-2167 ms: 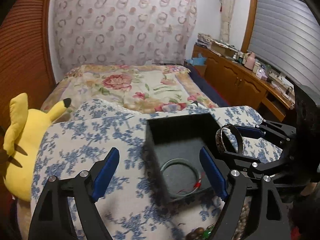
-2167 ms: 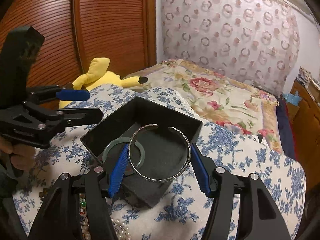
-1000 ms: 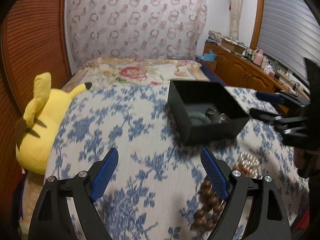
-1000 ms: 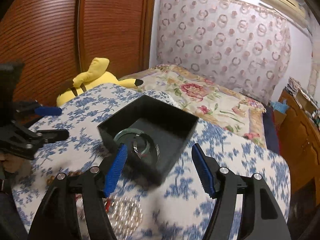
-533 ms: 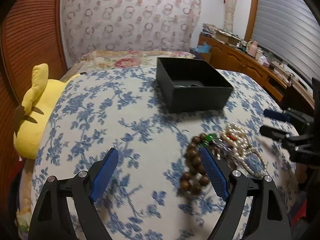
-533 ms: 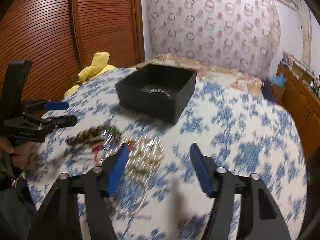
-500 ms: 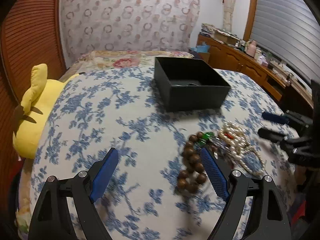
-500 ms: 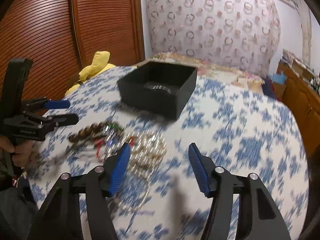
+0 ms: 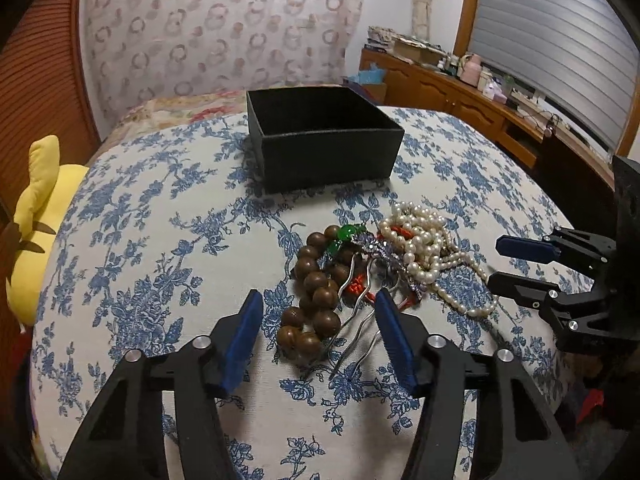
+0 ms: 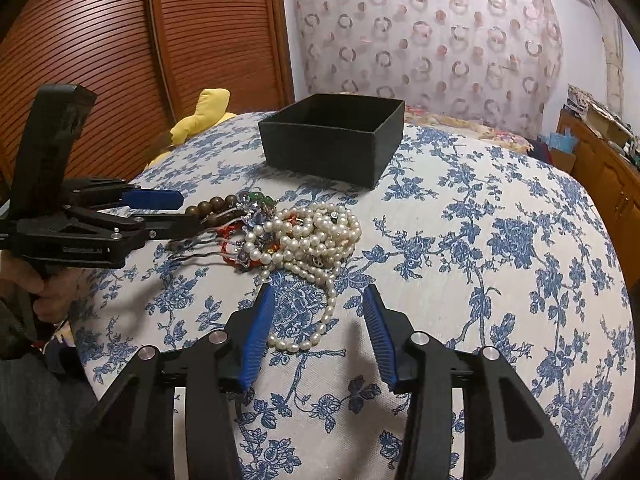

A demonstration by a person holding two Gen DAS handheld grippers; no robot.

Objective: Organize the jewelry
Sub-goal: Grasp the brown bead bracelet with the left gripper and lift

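Left wrist: my left gripper (image 9: 318,334), jaws spread and empty, straddles the wooden bead bracelet (image 9: 310,292) beside the pearl necklace (image 9: 424,252), near the bedspread's (image 9: 140,240) front edge. Right wrist: my right gripper (image 10: 318,330), wide and empty, frames the pearls; black box (image 10: 336,138) beyond. Next pickup needs closing.

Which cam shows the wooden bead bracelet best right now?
Left wrist: the wooden bead bracelet lies close, nearly whole, between the open left gripper fingers. In the right wrist view only a short arc of it shows, behind the left gripper.
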